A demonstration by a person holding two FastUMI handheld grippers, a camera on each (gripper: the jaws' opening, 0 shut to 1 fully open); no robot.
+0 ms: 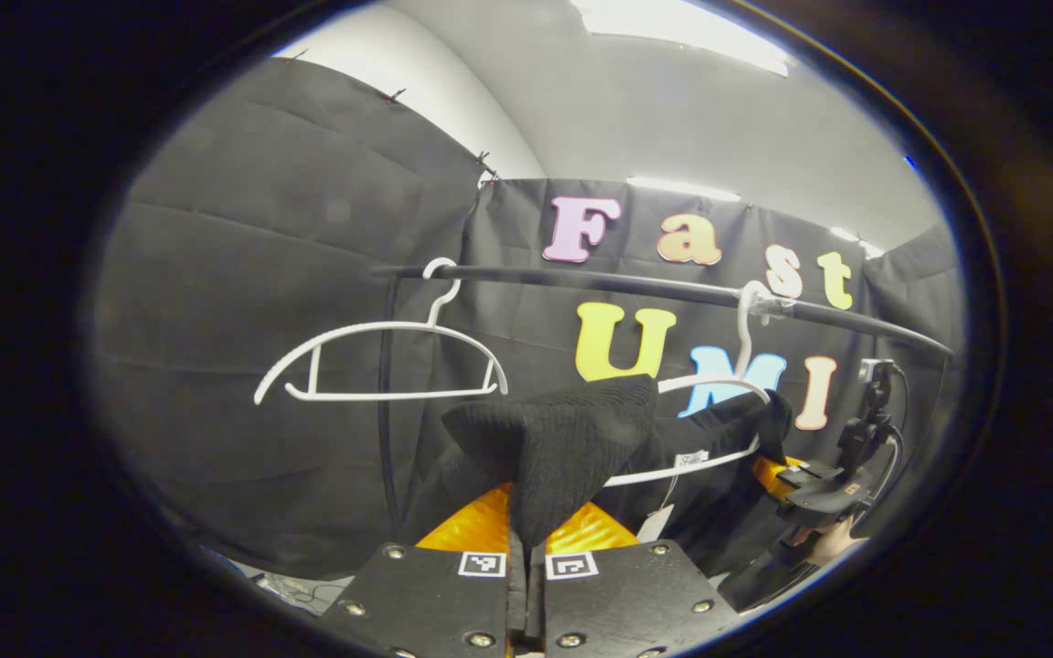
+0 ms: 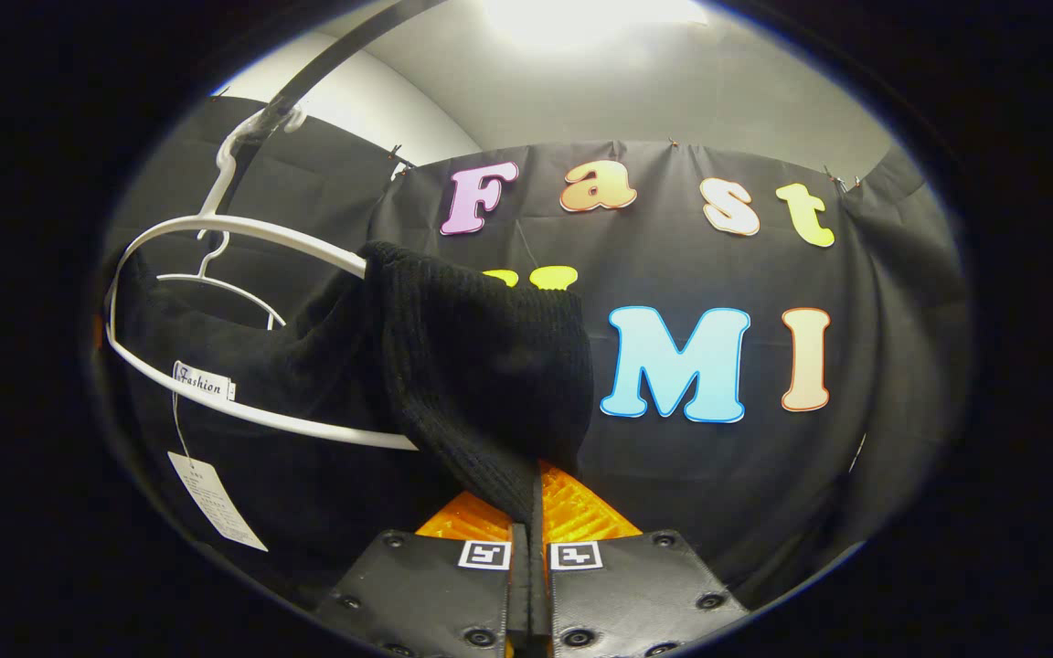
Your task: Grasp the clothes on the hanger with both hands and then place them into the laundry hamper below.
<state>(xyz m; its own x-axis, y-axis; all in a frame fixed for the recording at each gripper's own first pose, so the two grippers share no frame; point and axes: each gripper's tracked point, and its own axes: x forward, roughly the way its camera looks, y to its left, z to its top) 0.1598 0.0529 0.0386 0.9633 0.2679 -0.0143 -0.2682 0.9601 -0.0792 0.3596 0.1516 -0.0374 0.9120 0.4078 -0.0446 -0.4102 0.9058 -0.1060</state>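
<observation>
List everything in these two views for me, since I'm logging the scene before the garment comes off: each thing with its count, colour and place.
knit garment: one, black, draped on the right-hand hanger, both shoulders pinched up by the grippers.
loaded hanger: one, white, hooked on the rail, inside the garment's neck.
bare hanger: one, white, on the rail further along, seen left in the left gripper view.
rail: one, dark, running across the booth.
neck label: one, white, inside the collar.
hang tag: one, white, dangling on a string below the label.
left gripper: one, closed on a garment fold.
right gripper: one, closed on the other fold.
hand: one, partly seen, holding the far gripper.
</observation>
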